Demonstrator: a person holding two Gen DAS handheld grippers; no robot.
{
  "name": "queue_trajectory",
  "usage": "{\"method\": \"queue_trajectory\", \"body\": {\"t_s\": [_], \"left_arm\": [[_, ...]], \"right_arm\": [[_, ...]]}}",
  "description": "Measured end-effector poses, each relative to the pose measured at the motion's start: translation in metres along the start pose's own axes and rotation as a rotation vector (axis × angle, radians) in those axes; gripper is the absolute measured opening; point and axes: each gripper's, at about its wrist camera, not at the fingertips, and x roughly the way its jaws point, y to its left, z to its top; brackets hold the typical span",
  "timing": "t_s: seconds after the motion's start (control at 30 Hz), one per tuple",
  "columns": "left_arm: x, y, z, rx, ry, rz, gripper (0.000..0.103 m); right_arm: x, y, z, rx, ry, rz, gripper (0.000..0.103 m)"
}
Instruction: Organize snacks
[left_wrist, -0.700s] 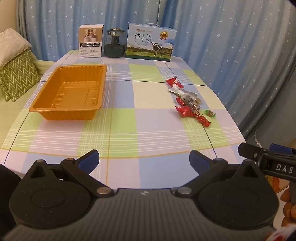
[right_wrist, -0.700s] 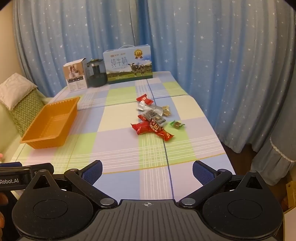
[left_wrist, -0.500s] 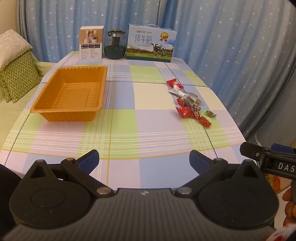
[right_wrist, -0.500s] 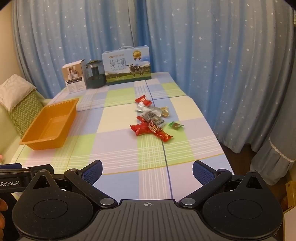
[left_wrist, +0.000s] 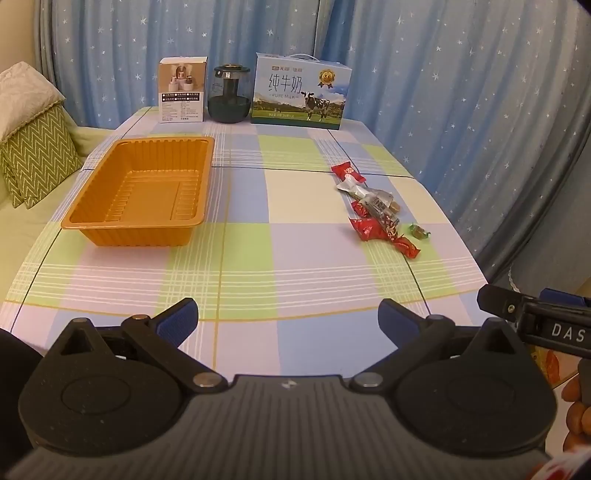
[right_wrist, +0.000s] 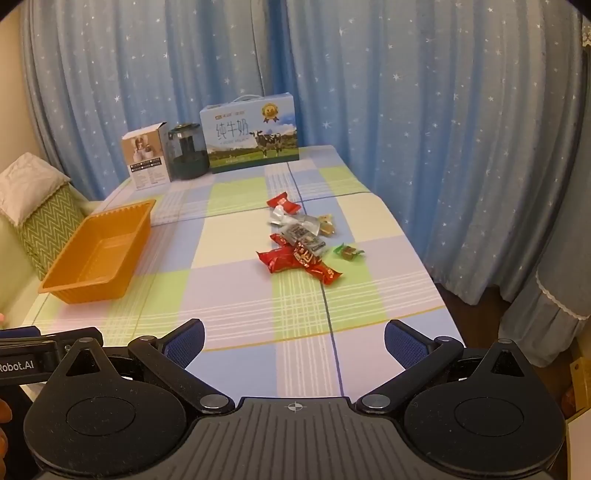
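Here, in the left view, the left gripper (left_wrist: 288, 314) gapes wide and empty at bottom; the empty tray (left_wrist: 94, 227) sits centre-left. In the right view, the right gripper (right_wrist: 294, 341) is equally wide and empty; the snacks (right_wrist: 301, 245) lie mid-frame. Best to pinch one outlying wrapper, not the heap.
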Motion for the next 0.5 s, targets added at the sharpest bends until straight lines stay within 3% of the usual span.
{"method": "queue_trajectory", "body": {"t_s": [0.5], "left_arm": [[-0.0002, -0.0001, -0.0003, -0.002, -0.002, -0.003, 0.103]], "right_arm": [[-0.0010, 0.0006, 0.0013, -0.001, -0.002, -0.003, 0.103]]}}
